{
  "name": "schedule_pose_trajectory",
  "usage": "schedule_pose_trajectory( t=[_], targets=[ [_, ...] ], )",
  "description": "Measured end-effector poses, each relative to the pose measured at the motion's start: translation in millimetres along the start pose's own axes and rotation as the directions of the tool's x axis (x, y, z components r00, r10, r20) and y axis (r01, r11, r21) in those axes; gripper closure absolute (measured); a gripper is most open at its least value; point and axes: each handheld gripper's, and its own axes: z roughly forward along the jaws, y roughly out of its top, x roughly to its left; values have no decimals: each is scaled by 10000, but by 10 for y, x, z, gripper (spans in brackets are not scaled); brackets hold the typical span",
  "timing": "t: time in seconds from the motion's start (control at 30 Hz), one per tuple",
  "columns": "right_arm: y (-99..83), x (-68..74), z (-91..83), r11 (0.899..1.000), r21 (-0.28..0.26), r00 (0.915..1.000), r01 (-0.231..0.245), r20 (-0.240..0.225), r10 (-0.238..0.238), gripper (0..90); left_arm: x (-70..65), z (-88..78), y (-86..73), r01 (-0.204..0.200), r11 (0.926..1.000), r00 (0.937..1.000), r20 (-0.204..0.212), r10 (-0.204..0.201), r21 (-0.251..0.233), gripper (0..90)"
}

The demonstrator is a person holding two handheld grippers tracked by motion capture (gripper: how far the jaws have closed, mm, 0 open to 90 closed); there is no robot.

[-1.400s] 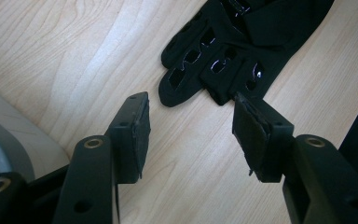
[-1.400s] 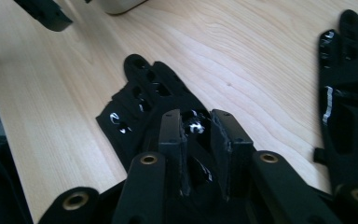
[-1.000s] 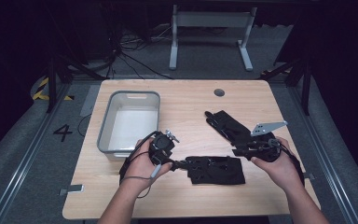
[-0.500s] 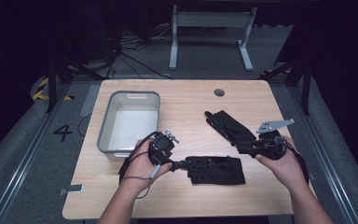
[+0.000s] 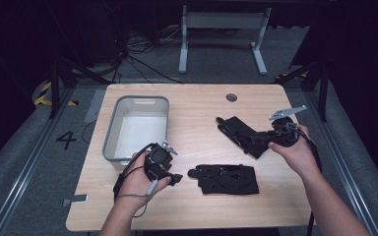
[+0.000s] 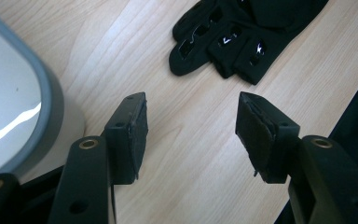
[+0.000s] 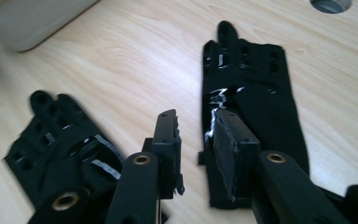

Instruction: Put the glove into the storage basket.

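Two black gloves lie on the wooden table. The far glove (image 5: 238,132) (image 7: 256,93) (image 6: 233,32) lies slantwise at the right. The near glove (image 5: 226,178) (image 7: 60,140) lies flat by the front edge. My right gripper (image 5: 265,140) (image 7: 196,116) hovers over the far glove's cuff end. Its jaws have just been opening; the glove's edge lies below the gap and the pads are not pressing on it. My left gripper (image 5: 173,174) (image 6: 193,107) is open over bare wood, just left of the near glove.
A grey tub (image 5: 110,132) (image 6: 46,107) (image 7: 32,23) stands at the left of the table, close beside my left gripper. A round cable hole (image 5: 232,97) sits near the far edge. Cables and a stand's legs lie on the floor beyond.
My right hand has moved toward the far side, along the slanted glove's cuff. My left gripper has drawn back a little to the left, off the near glove.
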Motion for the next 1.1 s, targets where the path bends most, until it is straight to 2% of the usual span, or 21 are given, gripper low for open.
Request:
schedule_pose_trajectory(
  t=[0.13, 0.3, 0.47, 0.63, 0.8, 1.1],
  targets=[
    [80, -138, 128, 9997, 221, 9996, -88, 276, 82, 701, 27, -30, -75, 242, 9997, 9996, -108, -243, -17, 444],
    [140, -347, 302, 9982, 380, 9978, -460, 493, 441, 681, 46, -85, -147, 422, 9991, 9989, -198, -424, -98, 444],
    [113, -532, 485, 9942, 708, 9943, -810, 746, 757, 672, 57, -98, -182, 537, 9985, 9982, -250, -541, -130, 443],
    [50, -699, 581, 9881, 922, 9881, -1231, 1034, 1134, 658, 61, -95, -191, 526, 9986, 9982, -291, -527, -74, 442],
    [0, -799, 616, 9835, 1000, 9819, -1508, 1302, 1374, 647, 46, -91, -185, 499, 9987, 9984, -268, -500, -63, 442],
    [-71, -887, 694, 9755, 1372, 9777, -1719, 1448, 1519, 638, 33, -76, -162, 409, 9992, 9988, -282, -409, -26, 440]
  ],
)
